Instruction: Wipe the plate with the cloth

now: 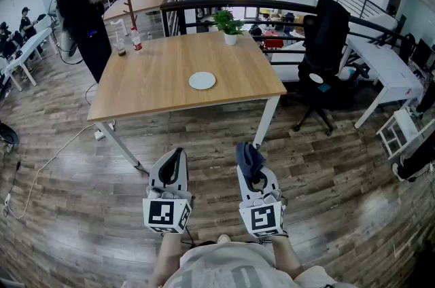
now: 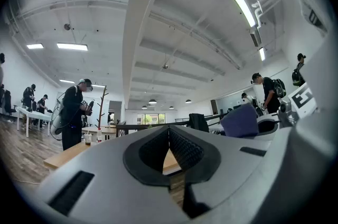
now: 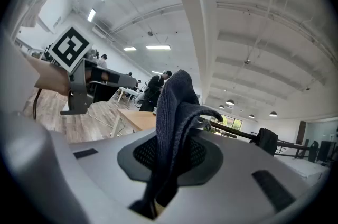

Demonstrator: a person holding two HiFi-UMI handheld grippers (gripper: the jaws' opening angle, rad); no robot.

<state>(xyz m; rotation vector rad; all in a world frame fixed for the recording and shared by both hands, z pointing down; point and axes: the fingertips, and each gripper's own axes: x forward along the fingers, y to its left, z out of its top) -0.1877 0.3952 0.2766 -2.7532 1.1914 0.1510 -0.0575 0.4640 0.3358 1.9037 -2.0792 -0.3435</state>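
White round plate (image 1: 202,80) lies alone near the middle of the light wooden worktop (image 1: 156,93), slightly towards its right half, well apart from both pairs of tongs. The left tongs (image 1: 177,156) (image 2: 169,138) and the right tongs (image 1: 252,171) (image 3: 174,157) are held side by side above the dark plank floor (image 1: 326,171), short of the worktop's near edge. The left tongs are closed, their ribbed black pads meeting with nothing between them. The right tongs are clamped on a dark blue cloth (image 1: 247,156) (image 3: 177,106), which stands up out of the jaws and folds over at its top. At the worktop's far edge stands a small potted green plant (image 1: 230,26), and at its far left corner two bottles (image 1: 136,39). Beside that corner stands a person in black (image 1: 81,5).
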